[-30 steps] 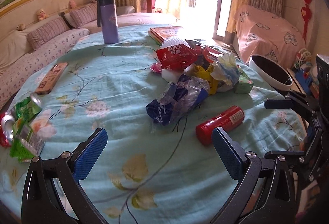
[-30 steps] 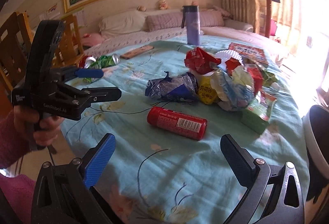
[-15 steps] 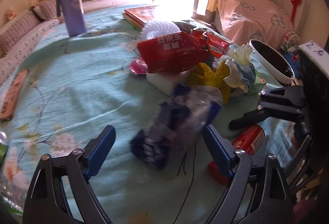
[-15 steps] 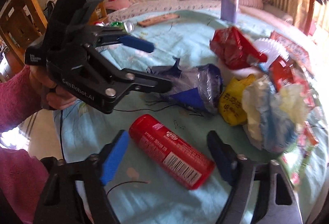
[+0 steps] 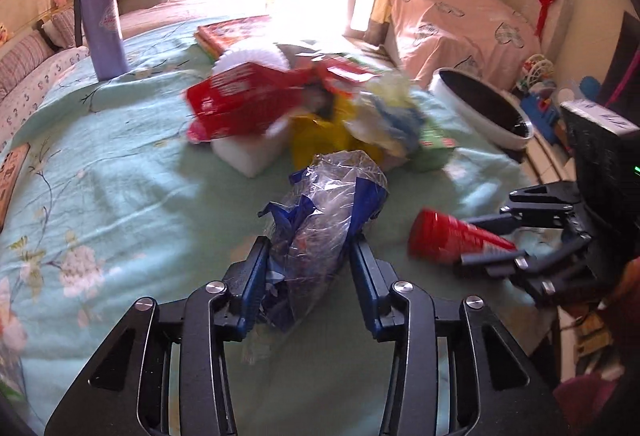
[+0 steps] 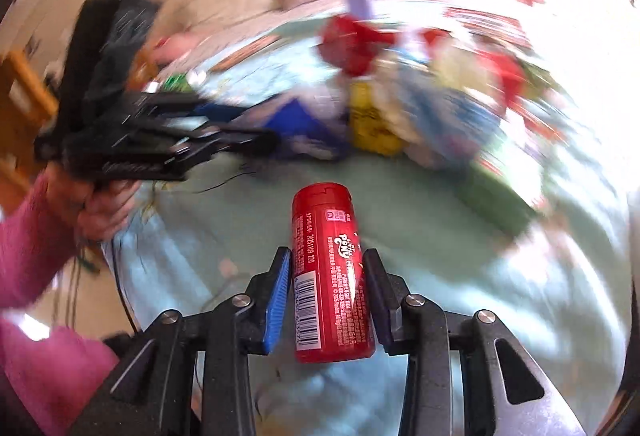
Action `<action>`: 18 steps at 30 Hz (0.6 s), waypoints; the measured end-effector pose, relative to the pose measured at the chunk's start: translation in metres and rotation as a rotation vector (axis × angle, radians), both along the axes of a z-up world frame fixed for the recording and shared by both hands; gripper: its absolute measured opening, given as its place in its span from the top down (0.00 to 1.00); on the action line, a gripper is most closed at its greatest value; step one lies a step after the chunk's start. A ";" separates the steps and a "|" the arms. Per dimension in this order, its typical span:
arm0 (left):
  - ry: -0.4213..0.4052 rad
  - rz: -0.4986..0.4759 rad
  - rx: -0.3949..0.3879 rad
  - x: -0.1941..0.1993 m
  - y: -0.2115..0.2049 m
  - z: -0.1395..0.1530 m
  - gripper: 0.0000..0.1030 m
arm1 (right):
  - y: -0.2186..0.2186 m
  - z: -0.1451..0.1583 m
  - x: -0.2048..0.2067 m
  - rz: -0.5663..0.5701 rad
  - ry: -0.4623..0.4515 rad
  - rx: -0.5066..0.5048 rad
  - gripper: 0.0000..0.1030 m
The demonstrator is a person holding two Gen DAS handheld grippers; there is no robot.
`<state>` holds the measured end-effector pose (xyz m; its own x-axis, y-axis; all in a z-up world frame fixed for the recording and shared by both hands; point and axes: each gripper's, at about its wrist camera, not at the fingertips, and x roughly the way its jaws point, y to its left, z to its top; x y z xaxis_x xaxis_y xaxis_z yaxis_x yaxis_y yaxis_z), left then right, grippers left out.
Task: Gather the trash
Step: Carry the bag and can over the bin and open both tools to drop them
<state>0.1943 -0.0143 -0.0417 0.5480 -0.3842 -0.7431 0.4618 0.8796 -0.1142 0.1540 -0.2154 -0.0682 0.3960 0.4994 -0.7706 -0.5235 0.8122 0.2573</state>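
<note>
My left gripper (image 5: 308, 256) is shut on a crumpled clear-and-blue plastic wrapper (image 5: 324, 220) on the light green tablecloth (image 5: 120, 196). My right gripper (image 6: 326, 272) is shut on a red cylindrical can (image 6: 330, 272) with a barcode; the can (image 5: 452, 240) and the right gripper (image 5: 520, 236) also show at the right of the left wrist view. Beyond lies a trash pile: a red packet (image 5: 244, 100), a white box (image 5: 252, 152), a yellow bag (image 5: 320, 132), a green carton (image 5: 432, 148). The right wrist view is blurred.
A purple tumbler (image 5: 102, 24) stands at the far left of the table. Red books (image 5: 236, 32) lie at the far side. A white bin with a black liner (image 5: 480, 104) stands off the table's right edge. A covered pink chair (image 5: 452, 24) is behind it.
Both grippers moved forward and closed. The left one closed on the plastic wrapper, the right one on the red can, which now points along its fingers.
</note>
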 end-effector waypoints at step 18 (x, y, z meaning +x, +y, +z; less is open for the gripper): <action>-0.020 -0.088 -0.089 -0.021 -0.122 0.027 0.64 | -0.159 0.032 -0.039 -0.543 -0.072 0.202 0.65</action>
